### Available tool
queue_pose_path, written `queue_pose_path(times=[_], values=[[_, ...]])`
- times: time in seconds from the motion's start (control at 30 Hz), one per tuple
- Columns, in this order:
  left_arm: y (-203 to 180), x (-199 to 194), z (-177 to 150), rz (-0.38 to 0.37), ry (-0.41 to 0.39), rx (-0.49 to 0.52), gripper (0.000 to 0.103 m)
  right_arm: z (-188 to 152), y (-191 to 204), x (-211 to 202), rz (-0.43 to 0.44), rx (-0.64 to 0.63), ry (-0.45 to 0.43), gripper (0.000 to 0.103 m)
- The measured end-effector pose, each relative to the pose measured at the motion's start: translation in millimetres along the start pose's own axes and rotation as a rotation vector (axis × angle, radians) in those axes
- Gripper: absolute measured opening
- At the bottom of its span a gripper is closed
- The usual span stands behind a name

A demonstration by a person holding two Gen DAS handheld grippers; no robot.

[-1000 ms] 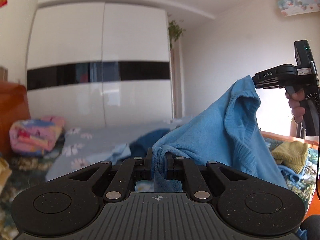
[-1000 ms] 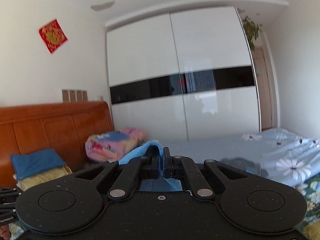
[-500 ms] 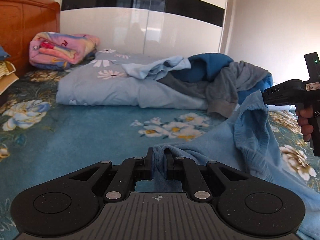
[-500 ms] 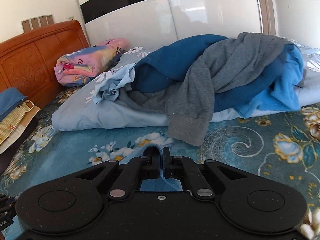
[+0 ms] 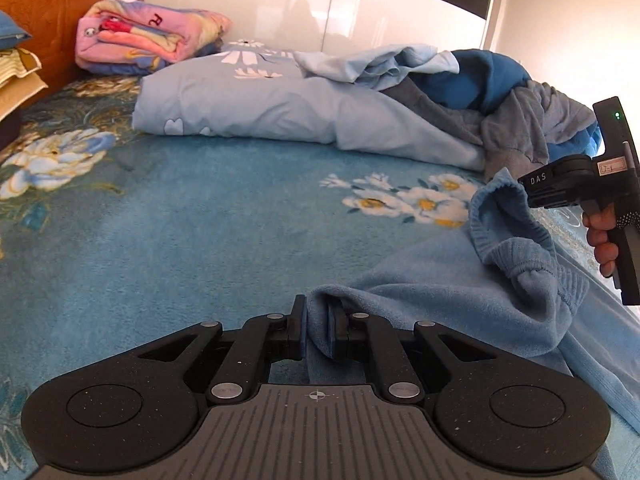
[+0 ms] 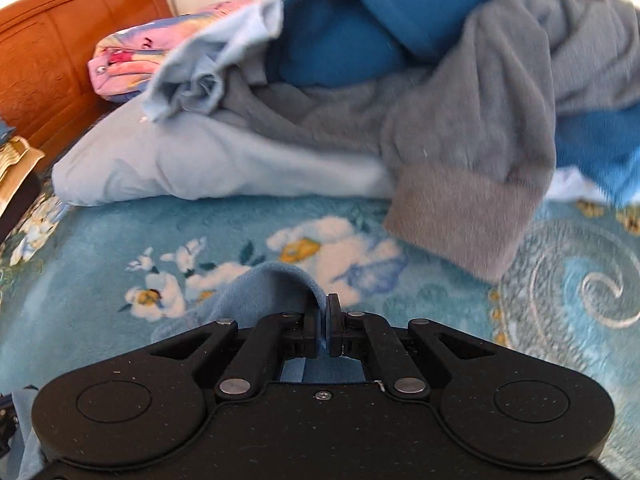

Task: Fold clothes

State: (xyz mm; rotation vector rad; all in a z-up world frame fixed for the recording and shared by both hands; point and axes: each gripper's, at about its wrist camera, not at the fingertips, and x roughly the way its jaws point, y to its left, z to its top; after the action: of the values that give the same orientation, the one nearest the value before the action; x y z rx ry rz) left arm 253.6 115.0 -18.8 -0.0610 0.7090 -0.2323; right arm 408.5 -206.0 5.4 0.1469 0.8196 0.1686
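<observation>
Two black handheld grippers hold one light blue fleece sweater (image 5: pixel 460 308) low over a bed covered by a teal plush blanket with white flowers (image 5: pixel 200 232). The left gripper (image 5: pixel 317 328) is clamped on a bunched fold of the sweater's edge, the cloth filling the gap between its fingers. From there the sweater spreads rightward across the blanket and rises to a ribbed cuff or hem near the right gripper (image 6: pixel 324 330), which the left camera shows from the side, its fingertips hidden behind the fabric. The right camera shows that gripper closed on a thin blue fold that arches up and over its left finger; the rest of the sweater is mostly hidden under the gripper body. Beyond lies a pale blue quilt (image 5: pixel 280 108) with a heap of clothes on it: a grey sweatshirt (image 6: pixel 480 120), blurred, and a dark blue garment (image 6: pixel 360 20). A pink folded blanket (image 5: pixel 148 40) sits by an orange wooden headboard (image 6: pixel 60 40), cut off at the frame edge.
</observation>
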Motion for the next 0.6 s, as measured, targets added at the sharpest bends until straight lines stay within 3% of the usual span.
queue_pose_path(times=[0.03, 0.07, 0.1, 0.23, 0.3, 0.4, 0.6], values=[[0, -4, 0, -0.001, 0.003, 0.003, 0.013, 1, 0, -3, 0.006, 0.000, 0.001, 0.006], [-1, -10, 0, 0.001, 0.009, 0.003, 0.024, 3, 0, -8, 0.013, -0.004, 0.004, 0.008], [-1, -16, -1, 0.002, 0.015, 0.002, 0.044, 4, 1, -15, 0.016, -0.010, 0.003, 0.009], [-14, -52, -8, -0.022, -0.011, 0.060, 0.058, 3, -6, -57, 0.035, -0.027, -0.024, 0.010], [-25, -69, -10, -0.018, -0.033, 0.108, 0.073, -6, -15, -87, 0.052, -0.017, -0.045, 0.011], [-47, -81, -10, -0.054, -0.052, 0.164, 0.077, -35, -38, -142, 0.084, 0.010, -0.071, 0.019], [-94, -58, 1, -0.115, -0.039, 0.216, 0.079, -130, -77, -224, -0.027, -0.065, 0.024, 0.028]])
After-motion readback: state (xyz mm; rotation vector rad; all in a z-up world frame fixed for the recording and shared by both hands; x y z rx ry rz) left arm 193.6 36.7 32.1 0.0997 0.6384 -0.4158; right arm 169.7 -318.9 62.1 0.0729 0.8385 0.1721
